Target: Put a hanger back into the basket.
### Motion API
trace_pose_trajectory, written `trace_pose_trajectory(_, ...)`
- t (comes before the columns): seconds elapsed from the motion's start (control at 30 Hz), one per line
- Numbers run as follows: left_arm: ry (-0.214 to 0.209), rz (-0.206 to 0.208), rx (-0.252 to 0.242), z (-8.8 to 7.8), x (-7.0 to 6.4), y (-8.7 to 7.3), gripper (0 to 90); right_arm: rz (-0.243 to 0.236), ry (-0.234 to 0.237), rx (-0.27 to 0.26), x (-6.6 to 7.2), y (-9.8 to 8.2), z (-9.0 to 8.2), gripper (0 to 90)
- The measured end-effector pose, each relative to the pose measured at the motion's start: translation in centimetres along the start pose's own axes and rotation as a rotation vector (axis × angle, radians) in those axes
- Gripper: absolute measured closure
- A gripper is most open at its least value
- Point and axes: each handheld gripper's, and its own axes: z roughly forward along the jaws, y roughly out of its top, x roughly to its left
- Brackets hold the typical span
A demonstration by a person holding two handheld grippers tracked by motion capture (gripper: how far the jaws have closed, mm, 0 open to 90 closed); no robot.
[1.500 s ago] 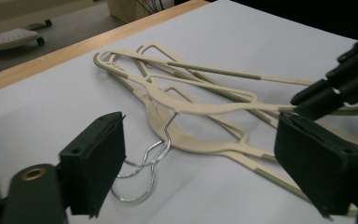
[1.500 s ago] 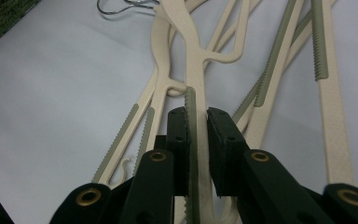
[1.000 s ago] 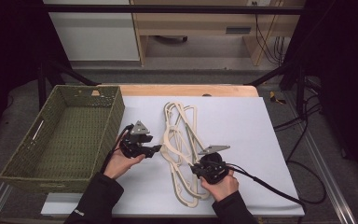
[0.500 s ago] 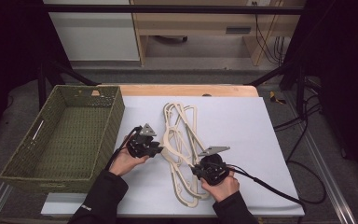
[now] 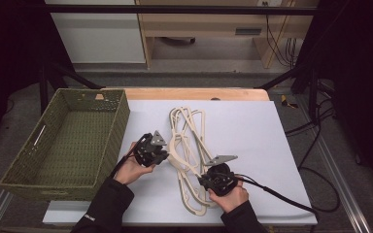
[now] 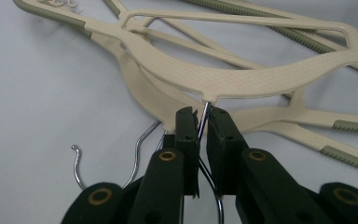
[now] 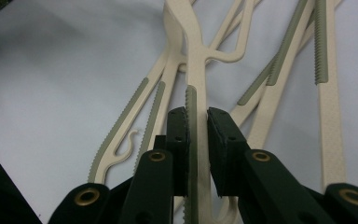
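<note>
My left gripper (image 6: 203, 122) has just closed on the thin metal hook (image 6: 204, 116) of the top cream plastic hanger (image 6: 242, 77), right gripper (image 7: 196, 122) clamping its ribbed arm (image 7: 192, 140), right of the green wicker basket (image 5: 121, 116).

Left gripper (image 6: 204, 122) has just been closing its jaws and now pinches the thin wire hook stem (image 6: 205, 114) of the top cream hanger (image 6: 223, 77), right below where the stem enters the plastic. That hanger lies on a pile of other cream hangers (image 6: 279, 119) with grey-green ribbed grips, all on the white table surface (image 6: 42, 93). A second wire hook (image 6: 105, 161) curls out on the surface to the left of the jaws.
</note>
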Motion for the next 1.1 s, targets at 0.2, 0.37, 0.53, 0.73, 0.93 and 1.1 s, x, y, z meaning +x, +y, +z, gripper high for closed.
trace_pose_trajectory(0.2, 0.036, 0.015, 0.037, -0.5, -0.9, 0.3, 83.2, -0.033, 0.001, 0.005, 0.5, -0.6, 0.4, 77.8)
trace_pose_trajectory(0.37, 0.047, 0.011, 0.055, -0.8, -1.3, 0.4, 83.3, -0.053, 0.029, -0.033, 0.3, -0.3, 0.1, 64.9)
trace_pose_trajectory(0.53, 0.056, 0.012, 0.061, -1.1, -1.7, 0.7, 83.6, -0.110, 0.028, -0.177, -0.1, 0.7, -0.4, 44.0)
trace_pose_trajectory(0.73, 0.065, 0.029, 0.066, -1.3, -2.1, 0.8, 83.6, -0.149, 0.020, -0.268, 0.5, 2.7, 0.3, 36.8)
trace_pose_trajectory(0.93, 0.062, 0.015, 0.065, -1.4, -2.7, 1.0, 83.6, -0.182, 0.031, -0.194, 1.8, 3.7, 3.0, 41.9)
trace_pose_trajectory(1.1, 0.061, 0.023, 0.070, -1.4, -3.1, 1.2, 83.6, -0.211, 0.004, -0.154, 2.4, 3.5, 4.4, 47.8)
